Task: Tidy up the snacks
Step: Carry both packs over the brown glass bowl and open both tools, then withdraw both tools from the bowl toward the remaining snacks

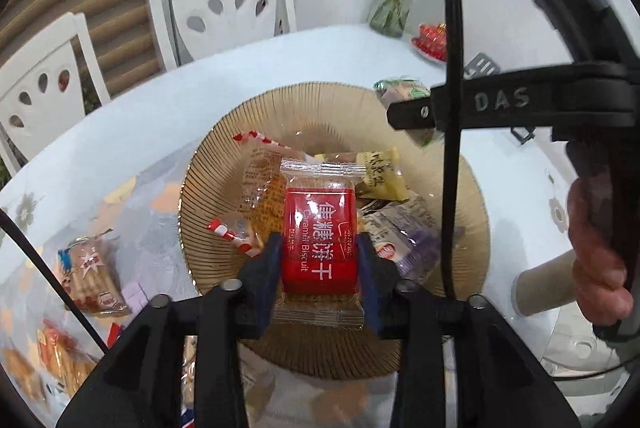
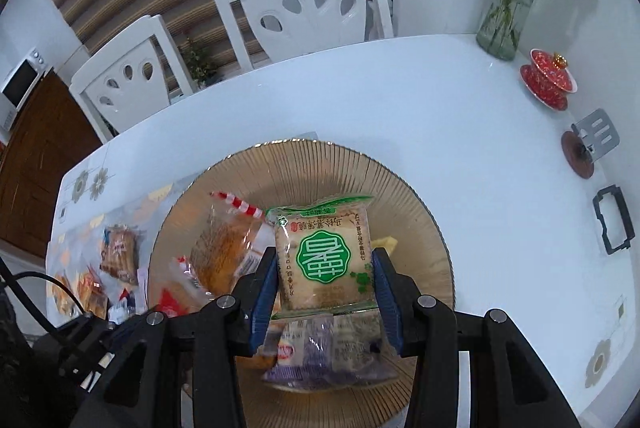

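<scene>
My left gripper (image 1: 318,248) is over the ribbed amber plate (image 1: 320,108), its blue pads against both sides of a red caramel biscuit packet (image 1: 320,240). Beneath it in the plate lie a clear packet with a red-and-white striped edge (image 1: 260,188), a yellow packet (image 1: 384,176) and a purple one (image 1: 404,236). My right gripper (image 2: 326,260) is shut on a green-labelled cracker packet (image 2: 326,256) above the same plate (image 2: 400,188). That green packet (image 1: 400,88) also shows past the plate's far rim in the left wrist view.
Several loose snack packets (image 1: 90,276) lie on the table left of the plate. A person's hand (image 1: 592,248) is at the right. A glass vase (image 2: 500,32), a red lidded cup (image 2: 548,80), a black frame (image 2: 612,218) and white chairs (image 2: 304,4) line the far and right sides.
</scene>
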`<state>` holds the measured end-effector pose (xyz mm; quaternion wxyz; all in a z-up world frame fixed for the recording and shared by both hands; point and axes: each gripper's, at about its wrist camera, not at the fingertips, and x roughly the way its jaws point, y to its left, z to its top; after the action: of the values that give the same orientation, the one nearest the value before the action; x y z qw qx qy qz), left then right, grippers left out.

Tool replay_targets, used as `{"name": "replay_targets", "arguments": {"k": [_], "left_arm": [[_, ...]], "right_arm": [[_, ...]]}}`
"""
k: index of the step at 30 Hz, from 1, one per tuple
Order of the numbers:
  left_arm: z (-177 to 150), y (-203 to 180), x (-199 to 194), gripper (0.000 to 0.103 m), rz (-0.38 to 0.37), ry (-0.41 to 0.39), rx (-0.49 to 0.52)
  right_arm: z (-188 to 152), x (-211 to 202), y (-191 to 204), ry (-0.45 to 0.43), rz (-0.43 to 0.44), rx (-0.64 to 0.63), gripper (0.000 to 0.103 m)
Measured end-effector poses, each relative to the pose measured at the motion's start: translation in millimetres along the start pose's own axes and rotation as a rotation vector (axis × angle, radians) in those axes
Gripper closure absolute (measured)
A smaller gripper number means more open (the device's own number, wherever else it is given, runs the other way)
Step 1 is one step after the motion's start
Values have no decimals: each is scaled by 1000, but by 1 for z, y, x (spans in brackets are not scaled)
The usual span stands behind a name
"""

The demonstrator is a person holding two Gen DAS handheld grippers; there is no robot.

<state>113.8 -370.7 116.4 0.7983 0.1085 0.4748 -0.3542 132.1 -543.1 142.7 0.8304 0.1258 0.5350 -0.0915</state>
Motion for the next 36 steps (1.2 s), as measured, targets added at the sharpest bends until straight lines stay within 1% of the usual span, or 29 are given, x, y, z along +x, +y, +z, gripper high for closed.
{"name": "replay_targets", "arguments": {"k": [1, 2, 3, 4, 7, 10, 12, 15, 18, 20, 22, 26, 28, 34, 36], "left_arm": [[2, 3, 2, 41, -2, 3, -12], [3, 7, 0, 33, -2, -4, -26], [4, 11, -2, 25, 4, -16, -41], [4, 16, -6, 25, 16, -30, -57], [1, 28, -11, 25, 40, -31, -87], [-8, 39, -21, 25, 85, -33, -107], [-11, 46, -26, 25, 93, -33, -120], [-23, 53, -40, 25, 131, -43, -136], [-38, 62, -60, 25, 188, -67, -154], [-46, 68, -72, 25, 206, -74, -177], [-56, 77, -85, 25, 210, -82, -218], [-86, 104, -110, 25, 217, -88, -339], [-109, 122, -122, 26, 235, -82, -407], [-169, 171, -140, 27, 234, -50, -578], [-180, 182, -144, 27, 220, -49, -616]], "right_arm": [[3, 1, -1, 1, 2, 9, 48], [4, 0, -2, -9, 3, 20, 44], [5, -1, -3, -19, 4, 24, 44], [5, -3, -4, -28, 6, 24, 44], [2, -5, -6, -27, 13, 31, 44], [-7, -2, -7, 4, 31, 44, 44], [-13, -2, -7, 19, 43, 63, 44], [-21, -3, 1, 22, 59, 59, 44], [-28, -7, 15, 25, 84, 35, 44], [-33, -11, 27, 25, 100, 12, 44], [-37, -13, 39, 28, 120, -9, 44], [-50, -18, 73, 37, 161, -63, 44], [-59, -18, 93, 50, 182, -95, 44], [-87, -11, 144, 104, 219, -165, 44], [-95, -10, 158, 119, 228, -182, 44]]}}
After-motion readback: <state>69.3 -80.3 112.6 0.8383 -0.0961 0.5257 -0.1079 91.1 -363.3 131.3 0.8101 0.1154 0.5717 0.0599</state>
